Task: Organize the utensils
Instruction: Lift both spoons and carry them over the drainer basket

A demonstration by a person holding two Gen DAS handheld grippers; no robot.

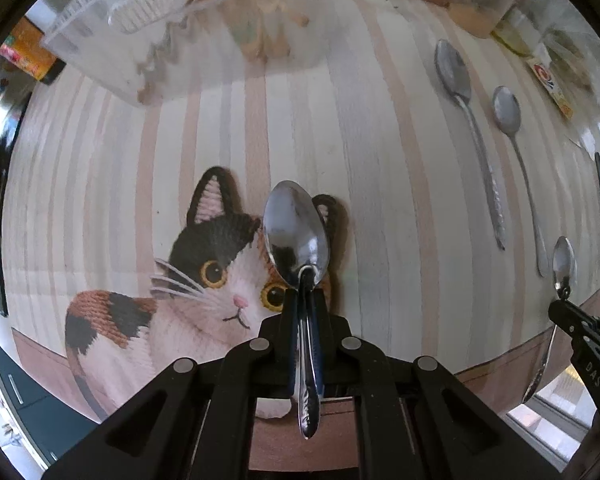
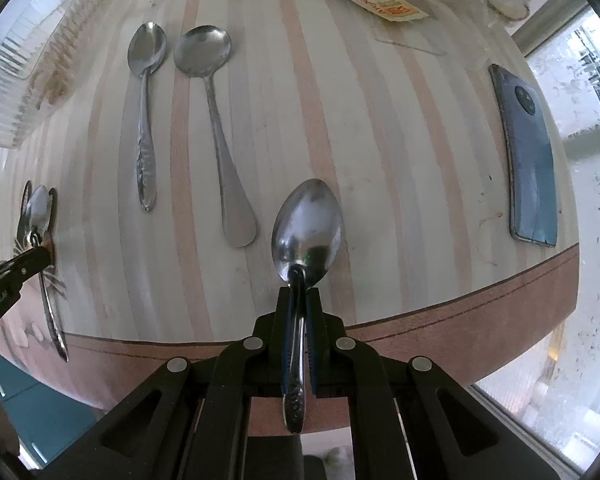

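My left gripper is shut on the neck of a steel spoon, bowl forward, held above the embroidered cat on the striped tablecloth. My right gripper is shut on a second steel spoon, bowl forward, over the cloth near the table's front edge. Two more spoons lie side by side on the cloth: a narrow one and a round-bowled one. Each gripper shows in the other's view: the right gripper at the far right, the left gripper at the far left.
A dark phone lies to the right of the held spoon, near a window. Clear plastic containers, food packets and jars crowd the table's far side. The table's brown front edge runs close below both grippers.
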